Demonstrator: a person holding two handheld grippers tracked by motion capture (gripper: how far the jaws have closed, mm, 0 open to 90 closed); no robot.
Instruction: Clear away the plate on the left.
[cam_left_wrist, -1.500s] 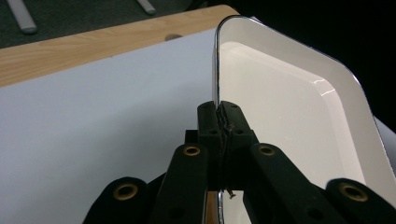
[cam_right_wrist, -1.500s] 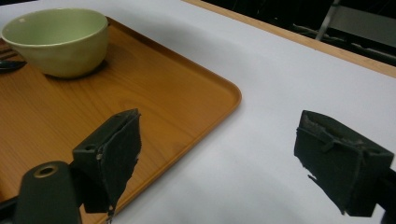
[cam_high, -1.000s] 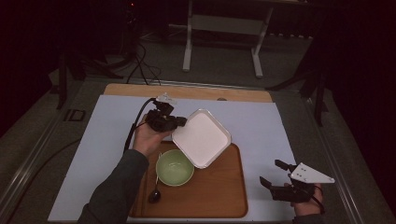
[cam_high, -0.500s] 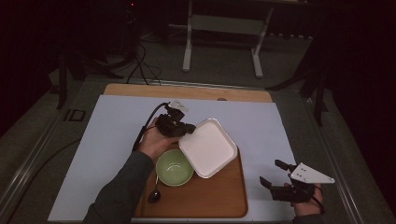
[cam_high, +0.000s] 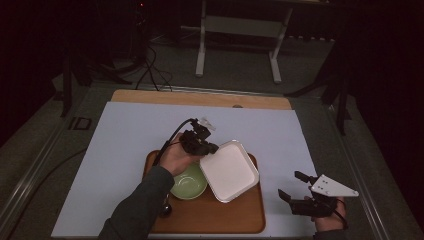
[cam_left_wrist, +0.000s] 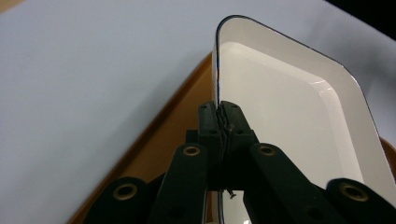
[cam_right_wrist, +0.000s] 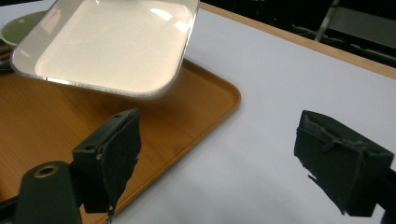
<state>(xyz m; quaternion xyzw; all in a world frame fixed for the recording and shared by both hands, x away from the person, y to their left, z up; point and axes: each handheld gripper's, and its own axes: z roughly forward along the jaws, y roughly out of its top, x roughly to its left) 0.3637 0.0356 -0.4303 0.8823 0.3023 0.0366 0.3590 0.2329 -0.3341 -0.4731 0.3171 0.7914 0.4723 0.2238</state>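
Observation:
My left gripper (cam_high: 210, 148) is shut on the rim of a white rectangular dish (cam_high: 230, 170), holding it tilted above the wooden tray (cam_high: 220, 220). In the left gripper view the jaws pinch the dish's thin edge (cam_left_wrist: 217, 84) between them, gripper (cam_left_wrist: 219, 114). A green bowl (cam_high: 187, 182) sits on the tray beside the left hand, partly under the dish. My right gripper (cam_high: 294, 186) stays open over the white mat at the right of the tray, nothing between its fingers. In the right gripper view the gripper (cam_right_wrist: 238, 154) faces the dish (cam_right_wrist: 112, 42) hovering over the tray (cam_right_wrist: 187, 116).
A small dark object (cam_high: 165, 210) lies on the tray near the left forearm. The white mat (cam_high: 125, 145) covers a wooden table (cam_high: 200, 97). A metal stand (cam_high: 237, 30) and cables (cam_high: 150, 65) are on the floor beyond the table.
The left hand has carried the white dish to the right and lower over the tray. The right gripper has kept still.

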